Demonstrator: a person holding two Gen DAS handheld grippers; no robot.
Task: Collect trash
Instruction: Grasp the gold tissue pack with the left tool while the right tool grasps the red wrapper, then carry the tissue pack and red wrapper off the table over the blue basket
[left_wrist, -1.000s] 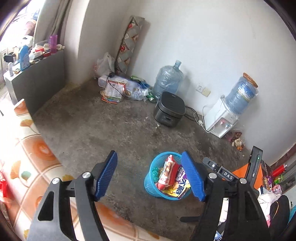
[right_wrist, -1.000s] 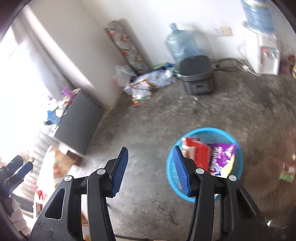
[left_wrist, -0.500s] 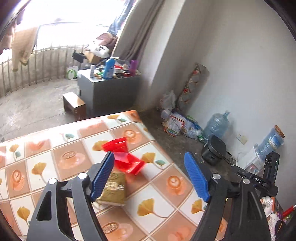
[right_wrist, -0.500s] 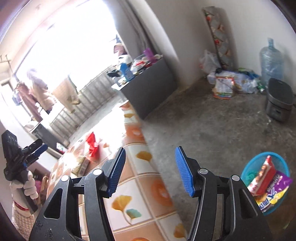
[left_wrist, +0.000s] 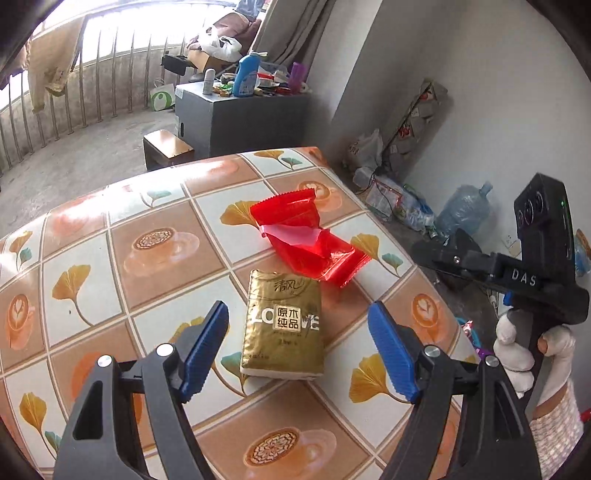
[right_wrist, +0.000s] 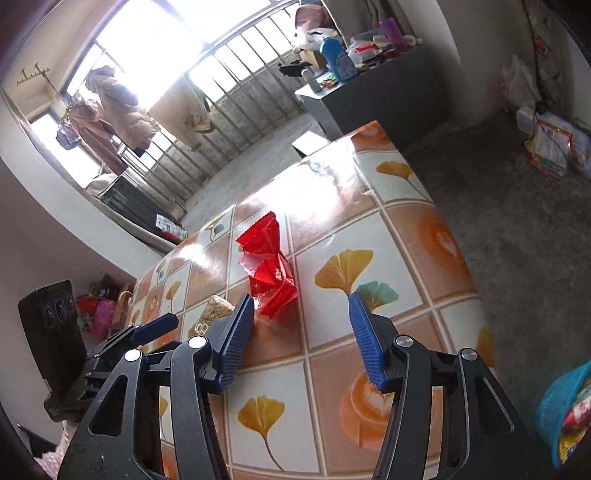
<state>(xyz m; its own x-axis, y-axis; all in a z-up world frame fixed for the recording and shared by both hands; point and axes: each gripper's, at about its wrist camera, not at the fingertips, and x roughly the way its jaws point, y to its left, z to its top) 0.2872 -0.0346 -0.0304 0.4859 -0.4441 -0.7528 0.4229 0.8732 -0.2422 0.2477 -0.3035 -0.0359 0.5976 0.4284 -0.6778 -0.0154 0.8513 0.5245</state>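
A crumpled red wrapper (left_wrist: 308, 236) is seen lying on the tabletop (left_wrist: 122, 240) near its far edge, with 1 gold tissue pack (left_wrist: 282, 325) touching it. The left gripper (left_wrist: 297, 349) is held released above the pack. The right gripper (right_wrist: 301, 338) is spread, nothing grasped.

Blue basket (right_wrist: 561, 413) cut off; gold pack (right_wrist: 214, 314) half-hidden

Gold tissue pack (left_wrist: 282, 325) reads "清风", "原木纯品" and "LOVE". Right gripper (left_wrist: 517, 273) body is marked "DAS".
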